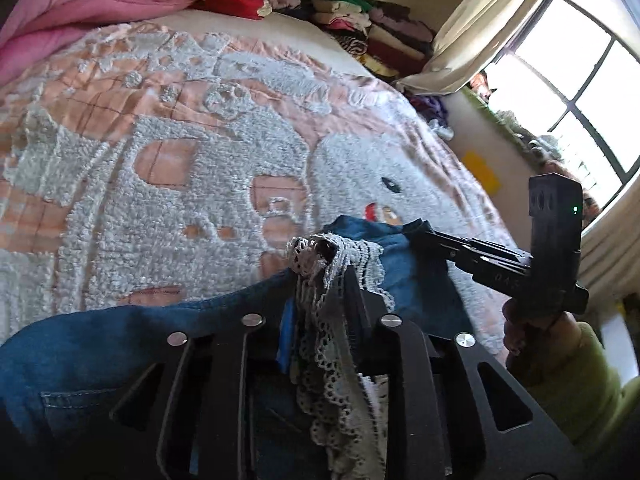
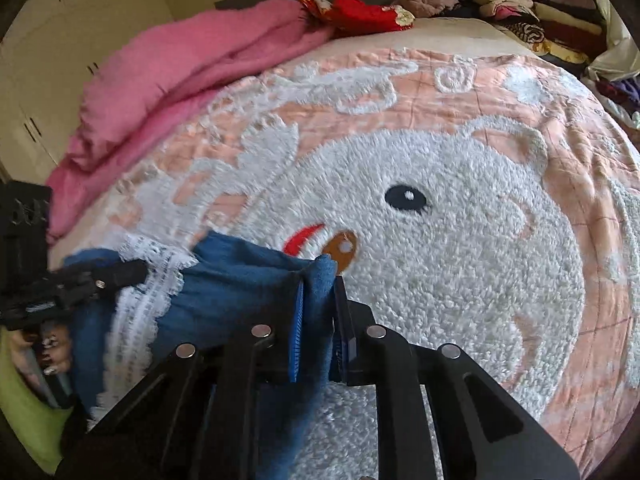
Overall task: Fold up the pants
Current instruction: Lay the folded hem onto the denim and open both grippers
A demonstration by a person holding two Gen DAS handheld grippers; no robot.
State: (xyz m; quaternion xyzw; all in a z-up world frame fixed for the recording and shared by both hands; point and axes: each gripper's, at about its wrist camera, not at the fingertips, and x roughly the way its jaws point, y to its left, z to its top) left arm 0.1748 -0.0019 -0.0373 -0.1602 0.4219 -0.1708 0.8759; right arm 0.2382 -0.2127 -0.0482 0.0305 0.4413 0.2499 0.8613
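Blue denim pants point(image 1: 120, 344) with a white lace hem point(image 1: 332, 264) hang between my two grippers above the bed. My left gripper point(image 1: 320, 280) is shut on the lace-trimmed edge. My right gripper point(image 2: 318, 284) is shut on a fold of the denim point(image 2: 248, 284). The right gripper also shows in the left wrist view point(image 1: 424, 232), pinching the pants a short way to the right. The left gripper shows in the right wrist view point(image 2: 136, 272), at the lace point(image 2: 148, 276).
A pink and white fluffy bedspread point(image 2: 460, 260) with a cartoon face covers the bed. A pink blanket point(image 2: 180, 80) lies at the far left. Piles of folded clothes point(image 1: 372, 28) stand at the head. A window point(image 1: 568, 92) and curtain are on the right.
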